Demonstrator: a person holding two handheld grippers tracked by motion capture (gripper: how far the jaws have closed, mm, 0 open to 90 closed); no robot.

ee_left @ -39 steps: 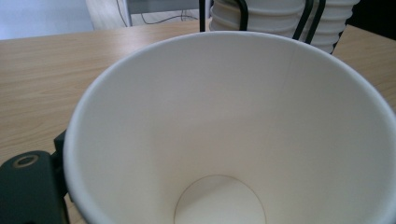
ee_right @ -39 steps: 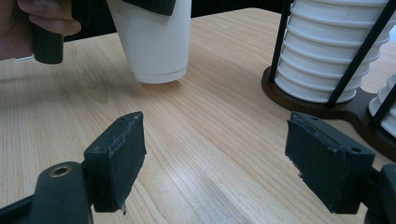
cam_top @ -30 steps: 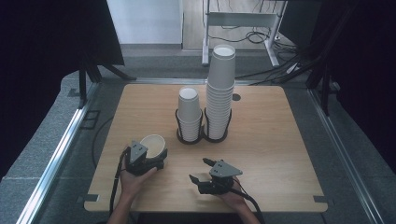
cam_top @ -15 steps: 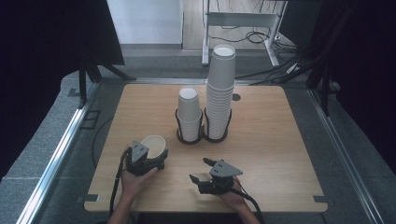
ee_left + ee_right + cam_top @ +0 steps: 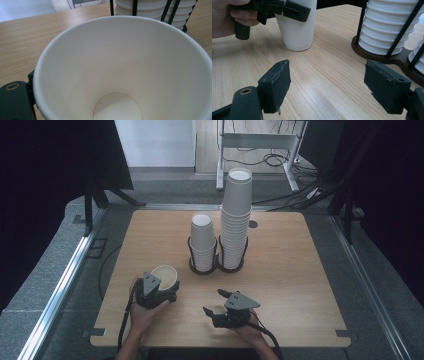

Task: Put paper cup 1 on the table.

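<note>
Little has shifted since a second ago: both hands keep their places, but the left gripper's (image 5: 167, 292) jaws have just been opening around the paper cup (image 5: 165, 276); the cup stands upright on the wooden table (image 5: 300, 270), near its front left, still between those jaws, whether they press it I cannot tell; the right gripper (image 5: 217, 302) rests released, holding nothing; two cup stacks (image 5: 235, 220) sit in a black holder (image 5: 216, 266) beyond.
</note>
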